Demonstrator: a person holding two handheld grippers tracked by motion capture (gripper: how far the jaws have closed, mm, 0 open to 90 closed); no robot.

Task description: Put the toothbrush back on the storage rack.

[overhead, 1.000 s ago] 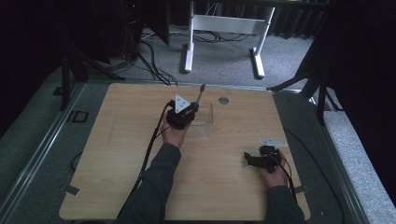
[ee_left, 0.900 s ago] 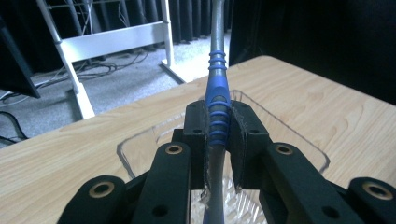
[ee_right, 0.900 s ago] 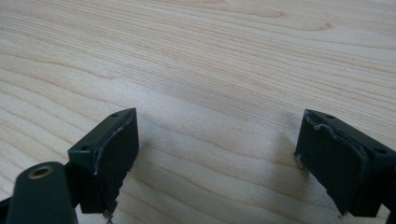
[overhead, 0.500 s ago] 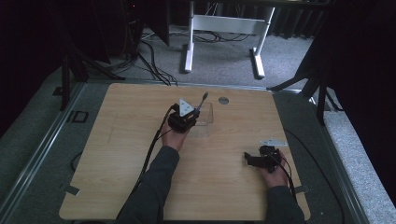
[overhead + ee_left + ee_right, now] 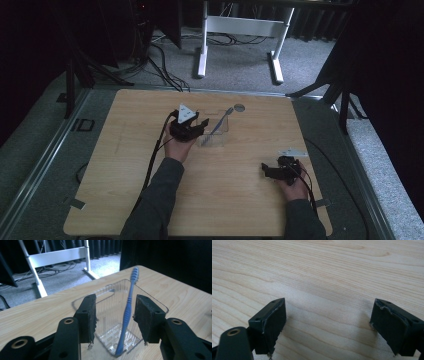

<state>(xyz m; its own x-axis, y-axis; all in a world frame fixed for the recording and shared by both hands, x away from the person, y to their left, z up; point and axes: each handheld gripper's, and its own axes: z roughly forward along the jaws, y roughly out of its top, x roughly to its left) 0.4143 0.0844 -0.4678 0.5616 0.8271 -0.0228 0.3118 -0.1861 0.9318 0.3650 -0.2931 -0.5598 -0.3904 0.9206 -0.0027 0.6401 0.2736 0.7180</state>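
A clear plastic container stands near the middle of the wooden table. A blue toothbrush leans inside it, head up at the far rim. My left gripper sits just left of the container, and its jaws have just been opening. In the left gripper view the jaws stand apart, with the toothbrush beyond them inside the container, untouched by the pads. My right gripper rests low at the table's right front, open over bare wood.
A round grommet sits in the table top behind the container. A white desk frame and loose cables lie on the floor beyond the far edge. Tape strips mark the front left corner.
The left gripper has let go of the toothbrush, which now leans in the container. The gripper has drawn back to the left and toward the person. The right gripper has kept still.
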